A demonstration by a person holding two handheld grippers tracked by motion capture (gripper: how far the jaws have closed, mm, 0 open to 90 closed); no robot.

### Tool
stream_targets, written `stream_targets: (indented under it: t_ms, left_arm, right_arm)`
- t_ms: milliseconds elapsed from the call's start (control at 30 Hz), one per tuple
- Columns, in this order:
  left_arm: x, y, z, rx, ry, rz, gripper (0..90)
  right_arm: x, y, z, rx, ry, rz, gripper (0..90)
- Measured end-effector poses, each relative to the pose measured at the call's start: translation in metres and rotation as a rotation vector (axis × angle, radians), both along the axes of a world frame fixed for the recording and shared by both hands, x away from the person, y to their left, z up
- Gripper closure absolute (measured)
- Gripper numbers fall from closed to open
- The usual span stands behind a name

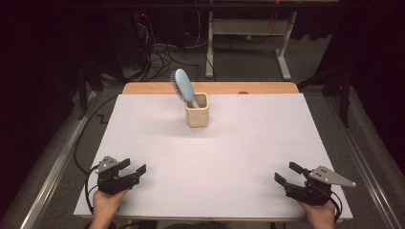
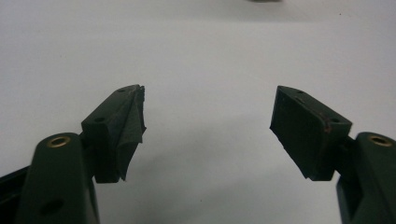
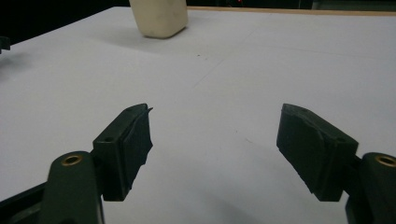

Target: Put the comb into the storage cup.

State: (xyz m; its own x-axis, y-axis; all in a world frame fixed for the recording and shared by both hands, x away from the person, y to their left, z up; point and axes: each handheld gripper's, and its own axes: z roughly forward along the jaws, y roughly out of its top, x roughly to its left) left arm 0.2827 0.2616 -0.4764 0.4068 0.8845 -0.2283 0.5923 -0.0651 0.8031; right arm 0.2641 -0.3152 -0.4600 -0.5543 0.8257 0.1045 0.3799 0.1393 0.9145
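Observation:
A cream square cup [image 1: 197,110] stands near the far middle of the white table [image 1: 210,157], and its lower part shows at the top of the right gripper view [image 3: 159,18]. A light blue hairbrush [image 1: 183,87] leans in it, head up and tilted left. At the near left corner a hand holds my left gripper [image 1: 133,166], open, with only bare white table between the jaws [image 2: 208,128]. My right gripper [image 1: 288,172] rests at the near right corner in the other hand, also open and holding nothing [image 3: 215,149].
A wooden strip [image 1: 210,88] edges the table's far side. Beyond it stand a white desk frame [image 1: 248,38] and tangled cables [image 1: 157,57] on the dark floor. Metal rails [image 1: 52,171] run along both sides of the table.

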Motion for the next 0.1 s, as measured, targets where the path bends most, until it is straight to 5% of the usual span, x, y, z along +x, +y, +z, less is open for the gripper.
stream_targets:
  t_ms: [100]
  left_arm:
    - [0.0001, -0.0001, 0.0000, 0.000, -0.001, 0.001, 26.8]
  right_arm:
    - [0.0002, 0.0000, -0.0001, 0.001, 0.001, 0.000, 26.7]
